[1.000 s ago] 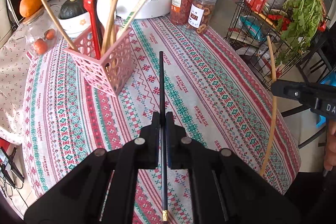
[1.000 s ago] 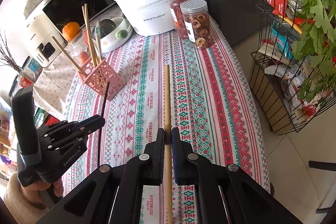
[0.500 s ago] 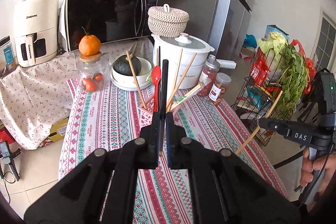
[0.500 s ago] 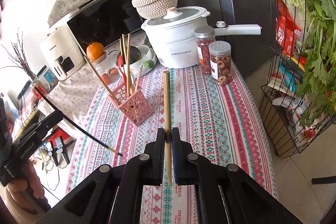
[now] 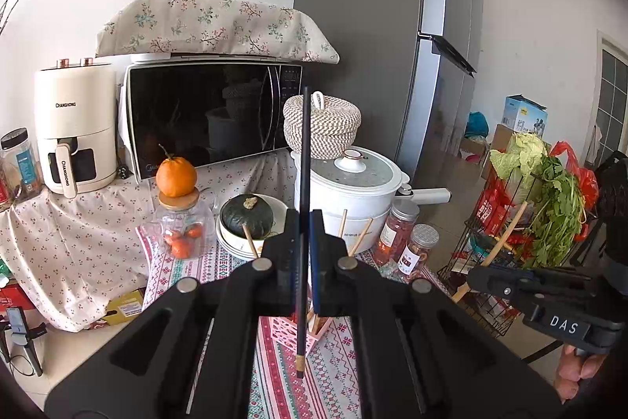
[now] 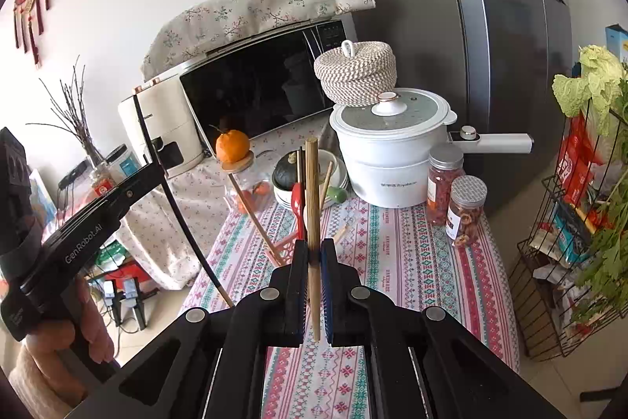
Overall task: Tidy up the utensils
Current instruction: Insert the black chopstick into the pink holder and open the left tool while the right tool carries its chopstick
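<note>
Two chopsticks held upright above a patterned kitchen table.

Far back, the cream air fryer [image 5: 74, 128] reads "CHANGHONG"; the tablecloth [image 6: 396, 262] repeats "HANDMADE". The left gripper [image 5: 302, 222] is clenched on a black chopstick [image 5: 304, 152], long axis near vertical, gold-tipped end down, above the pink utensil holder [image 5: 292, 330]. Its side reads "GenRobot.AI" in the right wrist view. The right gripper [image 6: 313, 254], marked "DAS" in the left wrist view, is clenched on a wooden chopstick [image 6: 313, 191], standing upright too, blunt end up, just nearer than the holder.
</note>
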A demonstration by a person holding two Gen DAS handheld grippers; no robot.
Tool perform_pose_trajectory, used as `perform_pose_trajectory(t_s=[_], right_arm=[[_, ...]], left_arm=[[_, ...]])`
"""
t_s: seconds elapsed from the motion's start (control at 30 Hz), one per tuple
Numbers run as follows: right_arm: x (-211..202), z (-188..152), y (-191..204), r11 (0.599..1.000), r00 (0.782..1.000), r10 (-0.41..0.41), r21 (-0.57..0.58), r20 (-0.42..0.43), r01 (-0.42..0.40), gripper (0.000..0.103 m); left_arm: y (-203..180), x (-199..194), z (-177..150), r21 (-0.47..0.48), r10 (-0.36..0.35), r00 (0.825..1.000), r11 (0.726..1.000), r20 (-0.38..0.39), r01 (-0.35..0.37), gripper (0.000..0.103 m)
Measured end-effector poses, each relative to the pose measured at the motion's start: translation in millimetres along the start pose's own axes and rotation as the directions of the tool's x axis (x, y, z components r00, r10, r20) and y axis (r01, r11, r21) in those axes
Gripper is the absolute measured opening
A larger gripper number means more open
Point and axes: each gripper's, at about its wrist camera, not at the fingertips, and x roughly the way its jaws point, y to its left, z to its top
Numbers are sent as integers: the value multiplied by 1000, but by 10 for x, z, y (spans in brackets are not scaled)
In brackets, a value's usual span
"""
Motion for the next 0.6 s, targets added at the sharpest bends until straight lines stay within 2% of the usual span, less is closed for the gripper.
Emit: perform_pose_trajectory(t_s=[0.3, 0.6], right_arm=[[153, 317, -26, 1000, 997, 27, 12, 74, -28, 6], [391, 362, -115, 998, 996, 57, 34, 74, -60, 6]], left_arm=[[16, 314, 65, -17, 22, 1000, 1000, -3, -22, 6], [10, 805, -53, -3, 36, 994, 999, -103, -36, 6]])
